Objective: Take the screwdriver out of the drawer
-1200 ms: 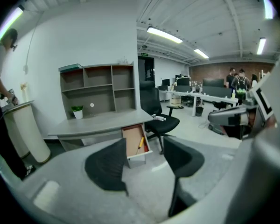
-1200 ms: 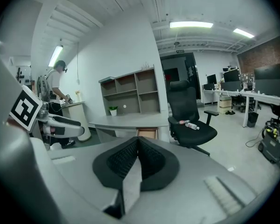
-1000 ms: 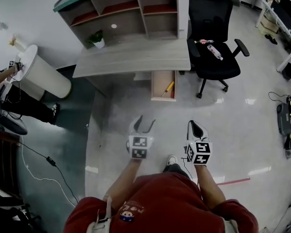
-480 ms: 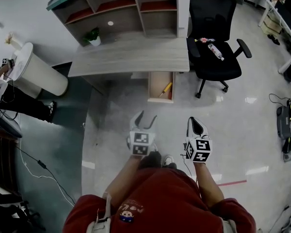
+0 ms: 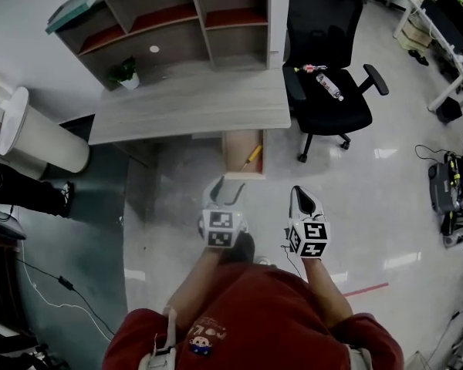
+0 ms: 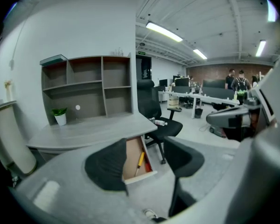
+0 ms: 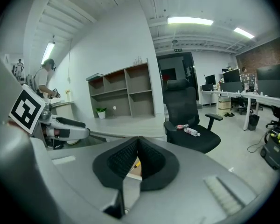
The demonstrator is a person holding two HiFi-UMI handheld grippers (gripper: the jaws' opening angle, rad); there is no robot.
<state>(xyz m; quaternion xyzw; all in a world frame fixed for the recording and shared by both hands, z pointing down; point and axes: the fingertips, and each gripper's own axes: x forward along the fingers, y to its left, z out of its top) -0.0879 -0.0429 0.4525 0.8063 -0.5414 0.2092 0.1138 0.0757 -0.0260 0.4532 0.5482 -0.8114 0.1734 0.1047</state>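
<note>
Screwdriver (image 5: 252,156) lay in the open drawer (image 5: 233,153), well ahead of both grippers. Left gripper (image 5: 228,185): jaws apart, empty. Right gripper (image 5: 299,195): jaws together, empty. Prob. light and stiff w/ a slick shaft, so the yellow handle looked the best hold.

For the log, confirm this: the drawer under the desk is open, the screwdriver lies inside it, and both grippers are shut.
Only the right gripper is shut. The left gripper view shows the left gripper open, jaws apart. The drawer is open with the screwdriver inside.
</note>
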